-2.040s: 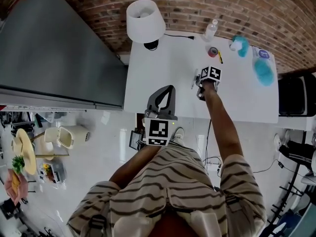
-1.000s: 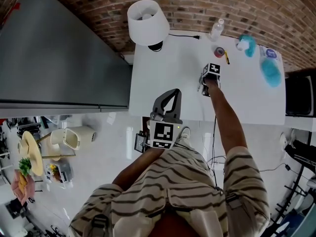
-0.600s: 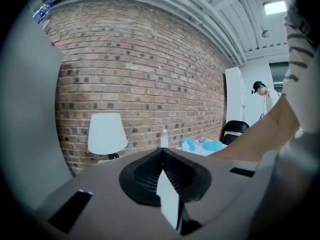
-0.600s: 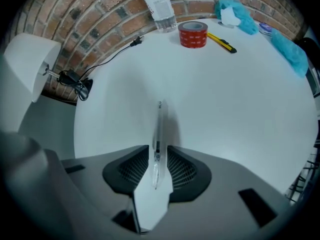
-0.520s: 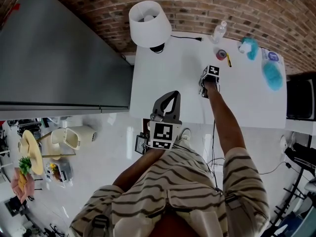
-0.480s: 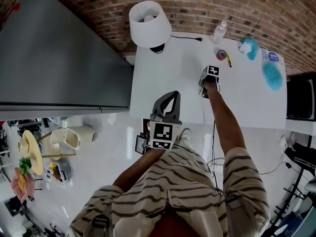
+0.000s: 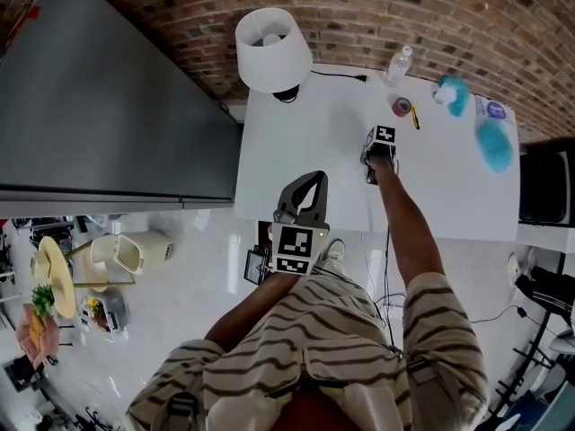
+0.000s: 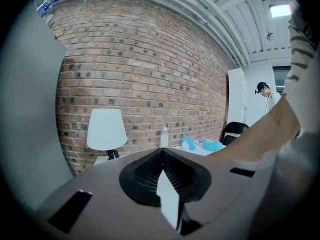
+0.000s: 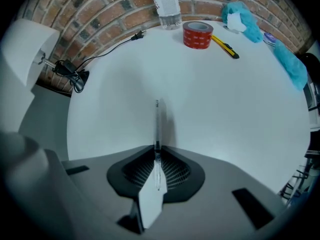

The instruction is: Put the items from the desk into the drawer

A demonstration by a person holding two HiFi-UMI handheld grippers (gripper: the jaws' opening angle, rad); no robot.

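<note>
Bright, even light, soft shadows on the white desk (image 7: 314,142); gripper views fisheye-curved with dark corners.

Top edge cuts bottle (image 9: 167,1); thin obj (image 9: 156,119) in right tool (image 9: 157,148) can't ID.

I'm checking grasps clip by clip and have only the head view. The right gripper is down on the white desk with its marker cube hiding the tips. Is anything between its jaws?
Observer: Yes. In the right gripper view, the right gripper has just been closing its jaws. They now pinch the near end of a thin pen, which seems to lie flat on the desk.
Operator: And the left gripper, held out near the desk's front edge, is it carrying something?
Observer: No. The left gripper view shows the left gripper with its jaws together and nothing between them.
</note>
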